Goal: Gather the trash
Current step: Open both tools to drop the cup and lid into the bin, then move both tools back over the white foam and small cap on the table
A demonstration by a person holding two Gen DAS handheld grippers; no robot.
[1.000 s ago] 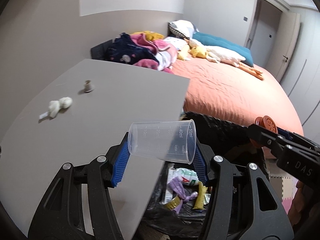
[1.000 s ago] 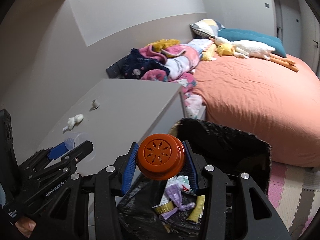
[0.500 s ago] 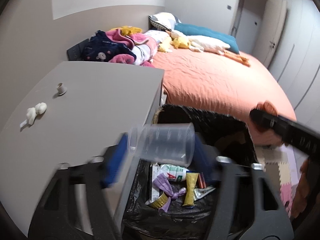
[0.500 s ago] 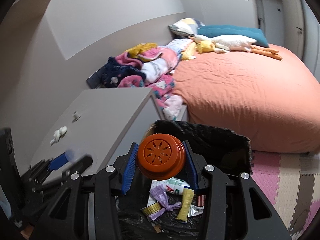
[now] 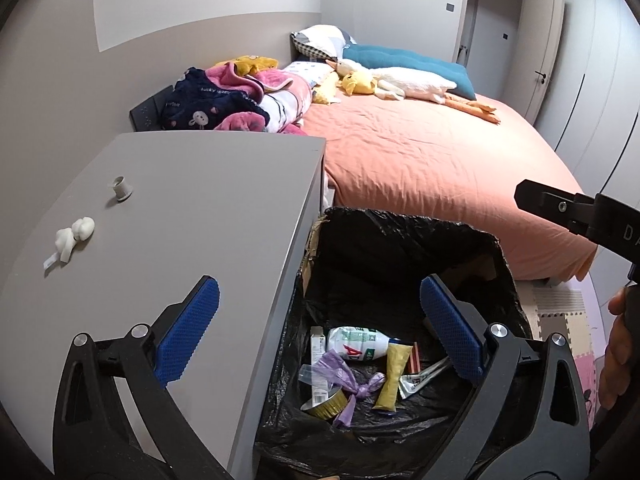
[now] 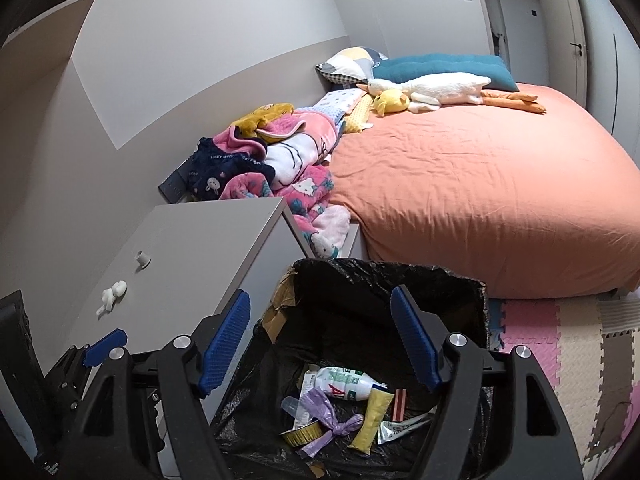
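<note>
My left gripper [image 5: 320, 332] hangs over the black-lined trash bin [image 5: 400, 220], its jaws opening wide with nothing between them. A clear measuring cup [image 6: 294, 406] lies in the bin beside a white bottle [image 5: 360, 344], a yellow tube [image 5: 390, 380] and a purple bag [image 5: 344, 380]. My right gripper [image 6: 320, 340] is also above the bin [image 6: 380, 270], jaws opening and empty. The orange round container is not in sight. On the grey table [image 5: 200, 220] lie a white crumpled tissue [image 5: 74, 236] and a small grey cap [image 5: 120, 188].
An orange bed [image 6: 480, 200] stands behind the bin, with a pile of clothes [image 6: 272, 160] and a plush goose [image 6: 440, 88] on it. Foam floor mats [image 6: 560, 340] lie to the right. A person's hand [image 5: 616, 360] holds the right gripper.
The left jaws spread and the clear cup dropped out of them into the bin. The right jaws spread and the orange container left them. Both grippers shifted over the bin.
</note>
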